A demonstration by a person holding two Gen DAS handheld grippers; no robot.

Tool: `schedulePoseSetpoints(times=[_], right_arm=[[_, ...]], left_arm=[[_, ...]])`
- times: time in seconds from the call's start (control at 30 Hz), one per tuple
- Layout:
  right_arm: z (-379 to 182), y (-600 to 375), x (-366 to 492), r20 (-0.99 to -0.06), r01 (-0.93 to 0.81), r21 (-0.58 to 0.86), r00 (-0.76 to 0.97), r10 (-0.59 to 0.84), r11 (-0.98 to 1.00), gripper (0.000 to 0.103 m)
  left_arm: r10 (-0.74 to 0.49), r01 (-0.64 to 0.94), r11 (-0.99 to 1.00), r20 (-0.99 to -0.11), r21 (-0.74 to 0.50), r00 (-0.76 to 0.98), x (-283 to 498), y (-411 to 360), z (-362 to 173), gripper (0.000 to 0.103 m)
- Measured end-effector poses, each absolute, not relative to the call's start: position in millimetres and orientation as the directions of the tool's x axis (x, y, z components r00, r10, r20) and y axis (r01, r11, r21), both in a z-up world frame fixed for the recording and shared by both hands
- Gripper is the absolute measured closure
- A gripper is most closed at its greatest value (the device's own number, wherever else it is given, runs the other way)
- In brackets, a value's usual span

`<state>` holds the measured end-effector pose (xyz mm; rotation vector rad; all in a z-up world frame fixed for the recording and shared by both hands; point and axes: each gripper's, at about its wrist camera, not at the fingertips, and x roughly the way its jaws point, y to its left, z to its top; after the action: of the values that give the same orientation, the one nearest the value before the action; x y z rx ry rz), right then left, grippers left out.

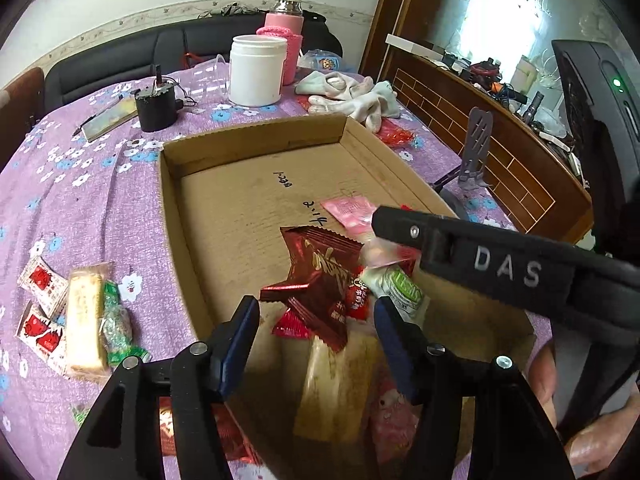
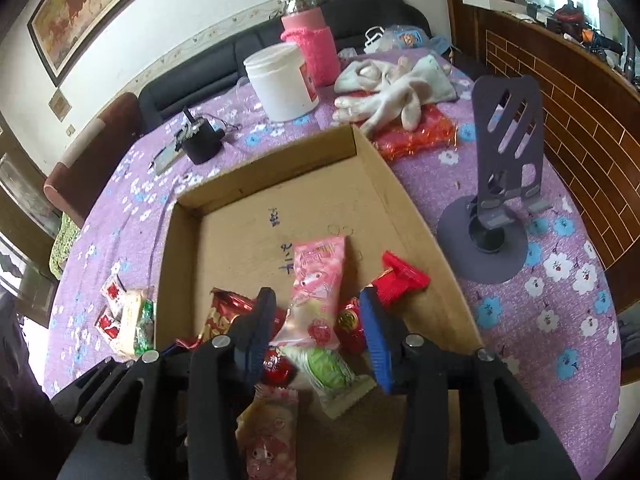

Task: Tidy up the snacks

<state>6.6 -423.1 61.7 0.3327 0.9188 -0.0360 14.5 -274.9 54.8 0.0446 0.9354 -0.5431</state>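
Pink strawberry-print snack packet (image 2: 318, 280) lies flat on the cardboard tray (image 2: 416, 216), between the right gripper (image 2: 318, 330)'s spread fingers, nothing gripped. To bag it cleanly, I'd drop lower and pinch the crinkly middle, not a slippery edge. Dark red wrapper (image 1: 320, 276) sits beside it. Left gripper (image 1: 316, 316) hovers open-jawed too, empty. More packets (image 1: 80, 320) wait on the purple tablecloth (image 1: 80, 184).
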Motion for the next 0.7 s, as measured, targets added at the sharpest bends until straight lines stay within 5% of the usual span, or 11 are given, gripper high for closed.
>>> schedulePoseSetpoints(times=[0.4, 0.7], right_arm=[[82, -397, -5, -0.692, 0.038, 0.33, 0.689, 0.214, 0.943, 0.061], [87, -337, -15, -0.682, -0.165, 0.296, 0.653, 0.329, 0.941, 0.061]], left_arm=[[-0.453, 0.429, 0.871, -0.733, -0.241, 0.508, -7, -214, 75, 0.04], [-0.306, 0.219, 0.952, -0.73, -0.215, 0.611, -20, -87, 67, 0.037]])
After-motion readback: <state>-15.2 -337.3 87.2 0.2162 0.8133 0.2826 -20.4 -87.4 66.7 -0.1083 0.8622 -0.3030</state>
